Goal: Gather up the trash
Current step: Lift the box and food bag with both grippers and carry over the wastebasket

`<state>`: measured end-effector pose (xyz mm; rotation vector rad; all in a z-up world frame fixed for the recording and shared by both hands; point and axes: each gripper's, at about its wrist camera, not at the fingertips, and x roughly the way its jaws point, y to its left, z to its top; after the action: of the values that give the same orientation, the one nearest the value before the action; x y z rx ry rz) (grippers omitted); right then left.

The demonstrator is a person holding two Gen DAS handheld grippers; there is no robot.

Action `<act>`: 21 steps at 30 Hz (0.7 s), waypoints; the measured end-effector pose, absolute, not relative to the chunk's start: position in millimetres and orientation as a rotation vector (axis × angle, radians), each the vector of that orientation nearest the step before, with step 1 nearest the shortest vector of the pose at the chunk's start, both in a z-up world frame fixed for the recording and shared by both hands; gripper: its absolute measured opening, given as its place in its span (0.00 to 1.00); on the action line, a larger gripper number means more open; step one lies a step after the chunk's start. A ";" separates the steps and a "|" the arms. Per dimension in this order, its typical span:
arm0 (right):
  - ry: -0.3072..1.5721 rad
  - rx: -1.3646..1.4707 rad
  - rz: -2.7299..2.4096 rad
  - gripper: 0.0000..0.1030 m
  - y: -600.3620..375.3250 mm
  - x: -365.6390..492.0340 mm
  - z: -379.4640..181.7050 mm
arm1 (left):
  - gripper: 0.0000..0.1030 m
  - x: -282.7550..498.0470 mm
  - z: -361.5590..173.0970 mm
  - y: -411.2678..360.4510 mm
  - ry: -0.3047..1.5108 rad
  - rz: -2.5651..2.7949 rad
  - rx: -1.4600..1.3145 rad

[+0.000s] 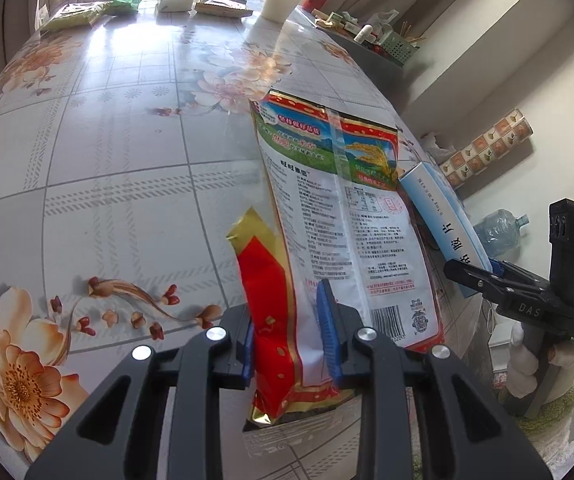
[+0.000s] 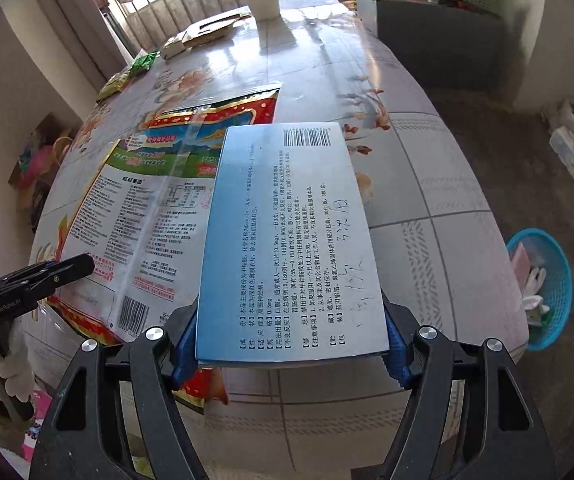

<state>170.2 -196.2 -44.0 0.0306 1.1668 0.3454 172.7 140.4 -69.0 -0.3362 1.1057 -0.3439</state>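
Observation:
My left gripper [image 1: 289, 344] is shut on a red, white and gold snack bag [image 1: 327, 216] and holds it up above the flowered table [image 1: 107, 168]. The bag also shows in the right wrist view [image 2: 139, 216]. My right gripper [image 2: 291, 344] is shut on a flat blue-white medicine box [image 2: 287, 236], held over the table's near edge beside the bag. That box [image 1: 443, 216] and the right gripper [image 1: 487, 280] show at the right of the left wrist view. The left gripper [image 2: 67, 268] shows at the left of the right wrist view.
A blue plastic basket [image 2: 547, 292] with waste in it stands on the floor to the right of the table. At the table's far end lie green packets [image 1: 75, 14], small cartons [image 1: 219, 4] and a white paper cup [image 1: 283, 0]. A grey cabinet [image 2: 435, 36] with clutter stands far right.

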 end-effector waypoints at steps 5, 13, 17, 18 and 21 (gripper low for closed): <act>1.162 0.047 0.348 0.80 -202.4 172.7 -42.8 | 0.25 169.2 -67.5 143.4 1.104 -0.324 -0.338; 1.146 0.010 0.349 0.80 -195.7 180.8 -49.0 | 0.25 160.0 -54.5 145.0 1.067 -0.302 -0.355; 1.119 -0.014 0.343 0.67 -193.5 177.3 -49.0 | 0.25 156.1 -46.8 147.0 1.049 -0.289 -0.354; 1.115 -0.002 0.344 0.67 -195.3 177.5 -48.5 | 0.25 154.1 -43.8 146.9 1.042 -0.288 -0.358; 1.103 0.062 0.353 0.67 -206.4 175.1 -43.9 | 0.24 151.1 -32.2 145.7 1.015 -0.288 -0.370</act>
<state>175.1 -206.4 -43.9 0.0622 1.1029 0.3528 151.1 145.7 -32.2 -0.3699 1.0147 -0.2880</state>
